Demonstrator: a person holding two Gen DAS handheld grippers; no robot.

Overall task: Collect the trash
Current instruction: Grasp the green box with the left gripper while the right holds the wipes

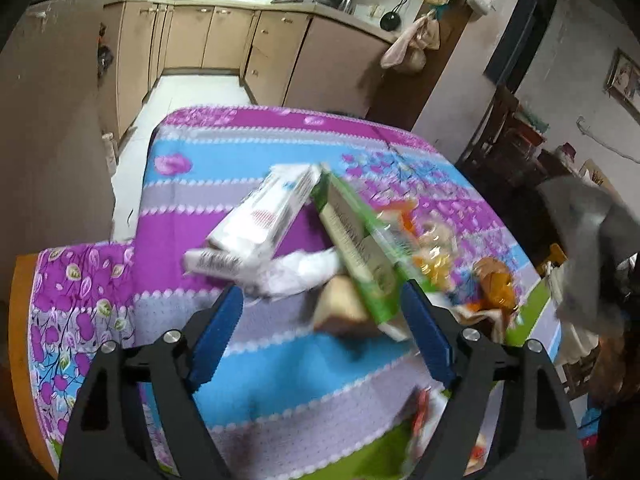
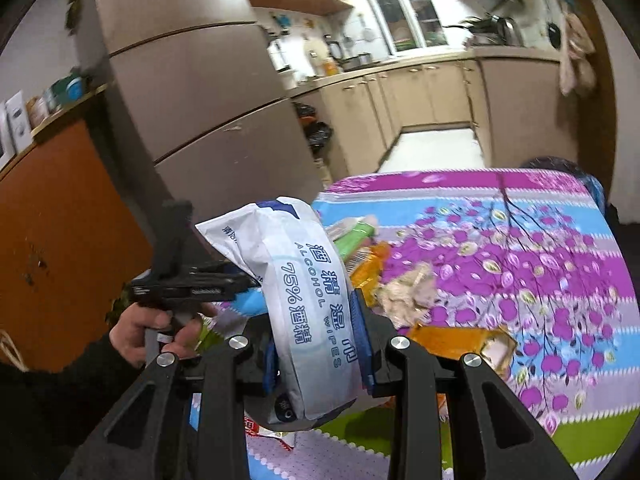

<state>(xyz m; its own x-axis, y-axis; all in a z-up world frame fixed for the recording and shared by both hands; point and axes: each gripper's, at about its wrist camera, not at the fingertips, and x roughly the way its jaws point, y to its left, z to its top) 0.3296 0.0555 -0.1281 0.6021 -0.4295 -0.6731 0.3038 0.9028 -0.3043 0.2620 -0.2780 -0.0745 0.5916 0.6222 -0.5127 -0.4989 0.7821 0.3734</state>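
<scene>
Kitchen cabinets [image 1: 224,36] stood beyond the flowered tablecloth [image 1: 280,360], where only the left view showed the left gripper [image 1: 320,312] gaping over littered boxes [image 1: 268,216], while the right view showed the right gripper [image 2: 316,340] clamped on a wipes packet [image 2: 308,300] above the cloth.

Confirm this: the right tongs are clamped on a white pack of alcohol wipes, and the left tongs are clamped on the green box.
Only the second half is wrong. In the left wrist view the left tongs stand open, the green box between them but not pinched. The right wrist view shows the right tongs clamped on the white pack of alcohol wipes.
</scene>
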